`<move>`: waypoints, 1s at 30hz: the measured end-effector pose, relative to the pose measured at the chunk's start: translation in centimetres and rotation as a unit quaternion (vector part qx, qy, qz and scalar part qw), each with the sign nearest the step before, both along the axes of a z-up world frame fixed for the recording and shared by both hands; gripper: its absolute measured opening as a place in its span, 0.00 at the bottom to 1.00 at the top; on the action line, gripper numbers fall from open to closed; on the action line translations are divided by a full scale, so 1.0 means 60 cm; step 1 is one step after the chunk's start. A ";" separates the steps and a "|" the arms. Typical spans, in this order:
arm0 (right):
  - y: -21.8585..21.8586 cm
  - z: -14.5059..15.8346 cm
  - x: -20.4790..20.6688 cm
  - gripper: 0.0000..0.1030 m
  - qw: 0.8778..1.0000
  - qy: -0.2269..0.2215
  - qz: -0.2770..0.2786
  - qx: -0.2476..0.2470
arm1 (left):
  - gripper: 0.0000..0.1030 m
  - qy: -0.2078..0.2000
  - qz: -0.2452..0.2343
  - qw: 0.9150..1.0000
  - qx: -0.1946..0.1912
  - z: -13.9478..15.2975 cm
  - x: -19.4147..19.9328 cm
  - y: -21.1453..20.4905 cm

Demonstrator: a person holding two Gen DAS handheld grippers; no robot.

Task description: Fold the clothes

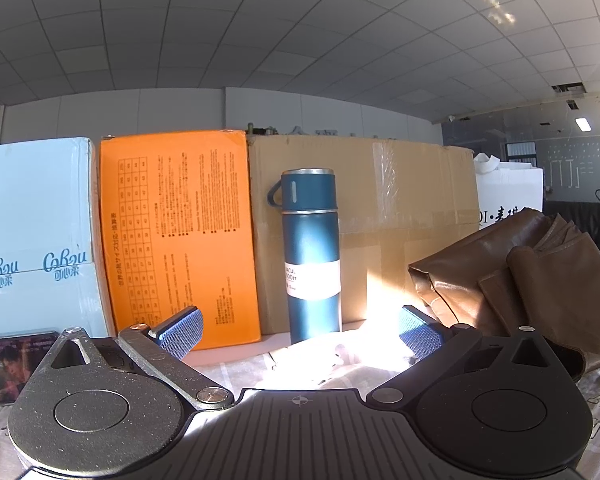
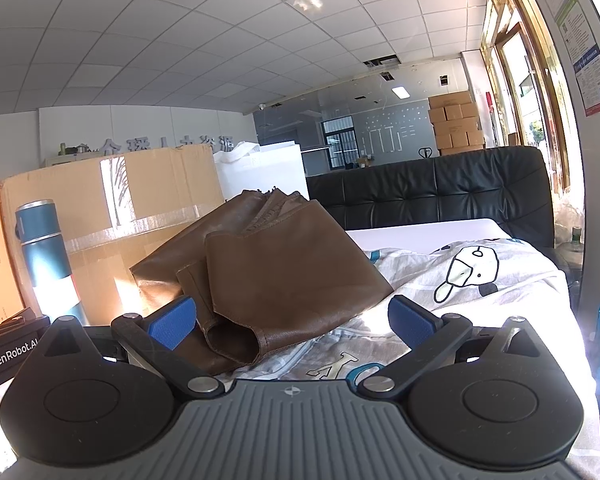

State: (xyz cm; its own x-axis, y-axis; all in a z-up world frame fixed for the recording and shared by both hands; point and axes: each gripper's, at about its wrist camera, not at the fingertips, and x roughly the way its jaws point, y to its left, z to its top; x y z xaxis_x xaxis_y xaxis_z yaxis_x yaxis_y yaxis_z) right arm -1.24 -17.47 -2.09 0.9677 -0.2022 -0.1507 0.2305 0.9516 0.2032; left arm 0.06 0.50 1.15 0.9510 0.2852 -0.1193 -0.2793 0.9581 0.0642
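Observation:
A brown leather garment (image 2: 276, 268) lies bunched on a light printed cloth (image 2: 484, 280) that covers the table, one sleeve opening facing the right wrist camera. My right gripper (image 2: 292, 326) is open just in front of that sleeve, blue pads apart, nothing held. In the left wrist view the same brown garment (image 1: 532, 280) sits at the right. My left gripper (image 1: 300, 332) is open, low over the sunlit cloth (image 1: 320, 364), pointing at a blue flask; nothing lies between its pads.
A blue flask (image 1: 310, 256) stands ahead against a big cardboard box (image 1: 400, 216), with an orange box (image 1: 180, 232) and pale blue carton (image 1: 32, 232) to its left. A phone (image 1: 4, 364) lies at far left. A black sofa (image 2: 440, 188) stands behind the table.

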 end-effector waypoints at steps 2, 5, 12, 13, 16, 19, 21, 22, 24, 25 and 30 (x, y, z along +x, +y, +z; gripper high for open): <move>0.000 0.000 0.000 1.00 1.000 0.000 0.000 0.000 | 1.00 0.001 0.000 1.000 0.000 0.000 0.000 0.000; -0.001 0.000 0.000 1.00 1.000 0.001 0.001 0.001 | 1.00 0.001 0.001 1.000 0.000 -0.001 0.001 0.000; 0.000 0.000 0.000 1.00 1.000 0.002 0.002 0.001 | 1.00 0.002 0.001 1.000 0.001 -0.002 0.001 -0.001; 0.001 0.000 0.000 1.00 1.000 0.003 0.002 0.001 | 1.00 0.002 0.001 1.000 0.001 -0.002 0.001 0.000; 0.001 0.000 0.000 1.00 1.000 0.003 0.002 0.001 | 1.00 0.001 0.002 1.000 0.003 -0.002 0.001 -0.001; 0.001 0.000 0.000 1.00 1.000 0.003 0.002 0.001 | 1.00 0.001 0.001 1.000 0.003 -0.002 0.002 -0.002; 0.001 0.000 0.000 1.00 1.000 0.003 0.002 0.001 | 1.00 0.002 0.001 1.000 0.003 -0.002 0.002 -0.001; 0.002 0.000 0.000 1.00 1.000 0.002 0.002 0.000 | 1.00 0.002 0.001 1.000 0.003 -0.002 0.002 -0.001; 0.002 -0.001 0.000 1.00 1.000 0.002 0.002 0.001 | 1.00 0.002 0.002 1.000 0.003 -0.002 0.002 -0.001; 0.002 -0.001 0.000 1.00 1.000 0.002 0.002 0.001 | 1.00 0.002 0.002 1.000 0.003 -0.002 0.002 -0.001; 0.003 0.000 0.000 1.00 1.000 0.002 0.003 0.000 | 1.00 0.003 0.002 1.000 0.004 -0.002 0.003 -0.001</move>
State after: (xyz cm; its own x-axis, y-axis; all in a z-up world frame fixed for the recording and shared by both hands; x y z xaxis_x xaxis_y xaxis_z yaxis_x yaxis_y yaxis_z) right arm -1.22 -17.32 -2.10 0.9680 -0.1969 -0.1556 0.2264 0.9527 0.2028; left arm 0.22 0.46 1.02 0.9491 0.2900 -0.1225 -0.2829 0.9564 0.0726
